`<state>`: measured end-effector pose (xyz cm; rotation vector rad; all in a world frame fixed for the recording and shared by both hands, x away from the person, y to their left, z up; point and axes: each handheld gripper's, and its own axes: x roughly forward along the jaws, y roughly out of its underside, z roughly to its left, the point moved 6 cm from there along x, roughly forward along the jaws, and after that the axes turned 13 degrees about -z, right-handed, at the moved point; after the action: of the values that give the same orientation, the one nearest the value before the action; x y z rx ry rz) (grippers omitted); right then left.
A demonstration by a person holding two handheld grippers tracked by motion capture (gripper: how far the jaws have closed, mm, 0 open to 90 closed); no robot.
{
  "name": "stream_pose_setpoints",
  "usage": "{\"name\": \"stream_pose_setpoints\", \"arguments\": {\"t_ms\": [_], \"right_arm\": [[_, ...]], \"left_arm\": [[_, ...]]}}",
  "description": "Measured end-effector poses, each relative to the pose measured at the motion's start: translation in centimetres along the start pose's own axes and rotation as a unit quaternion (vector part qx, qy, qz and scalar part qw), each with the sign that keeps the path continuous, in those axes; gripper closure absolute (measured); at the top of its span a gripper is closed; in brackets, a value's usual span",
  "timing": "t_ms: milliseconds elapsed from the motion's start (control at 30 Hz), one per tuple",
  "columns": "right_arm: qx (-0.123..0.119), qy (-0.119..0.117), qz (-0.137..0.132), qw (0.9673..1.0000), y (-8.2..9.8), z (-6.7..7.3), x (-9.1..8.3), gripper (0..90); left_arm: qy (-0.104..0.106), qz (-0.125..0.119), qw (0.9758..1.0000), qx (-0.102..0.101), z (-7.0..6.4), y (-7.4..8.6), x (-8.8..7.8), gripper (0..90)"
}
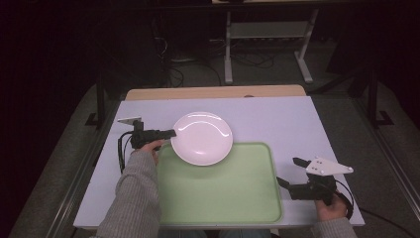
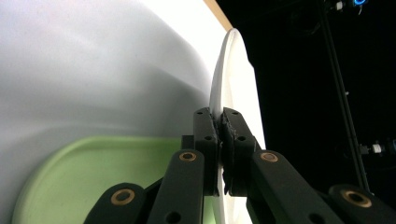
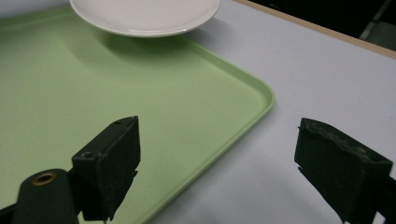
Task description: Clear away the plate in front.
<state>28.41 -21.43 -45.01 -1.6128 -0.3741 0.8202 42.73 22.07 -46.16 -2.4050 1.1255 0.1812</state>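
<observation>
Plate (image 1: 202,138) is pinched at its rim by my left gripper (image 1: 171,133); in the left gripper view both jaws press flat against the white edge, one on each face. It extends away from the jaws, out over the far left corner of the green tray (image 1: 223,198). In the right gripper view it hangs clear above the tray floor with its shadow beneath. My left hand (image 1: 148,145) sits just behind the gripper, beside the tray's left edge. My right gripper (image 1: 288,173) stands spread with nothing between its jaws, over the pale table top (image 1: 277,119) just off the tray's right edge, well apart from the plate. Its left jaw reaches over the tray rim; its right jaw is over bare table.
</observation>
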Motion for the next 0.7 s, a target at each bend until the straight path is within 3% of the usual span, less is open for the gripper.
{"name": "stream_pose_setpoints", "arguments": {"t_ms": [100, 267, 400, 533, 700], "right_arm": [[0.001, 0.002, 0.000, 1.0000, 0.0, -0.1, 0.0, 13.6], [0.002, 0.004, 0.002, 1.0000, 0.1, -0.2, 0.0, 13.6], [0.002, 0.006, 0.002, 1.0000, 0.2, -0.2, 0.0, 13.6], [0.003, 0.008, 0.005, 1.0000, 0.2, -0.3, 0.1, 13.6], [0.007, 0.011, 0.005, 0.9999, 0.3, -0.4, 0.1, 13.6]], "left_arm": [[0.008, 0.009, 0.9999, 0.006, 0.3, 0.5, -0.2, 86.1], [0.019, 0.047, 0.9984, 0.027, 0.2, 1.3, -0.6, 86.1], [0.030, 0.079, 0.9959, 0.032, 0.0, 2.2, -0.7, 86.0], [0.038, 0.117, 0.9916, 0.040, -0.1, 3.3, -0.5, 86.0], [0.031, 0.146, 0.9876, 0.050, 0.0, 4.3, -0.3, 85.8]]}}
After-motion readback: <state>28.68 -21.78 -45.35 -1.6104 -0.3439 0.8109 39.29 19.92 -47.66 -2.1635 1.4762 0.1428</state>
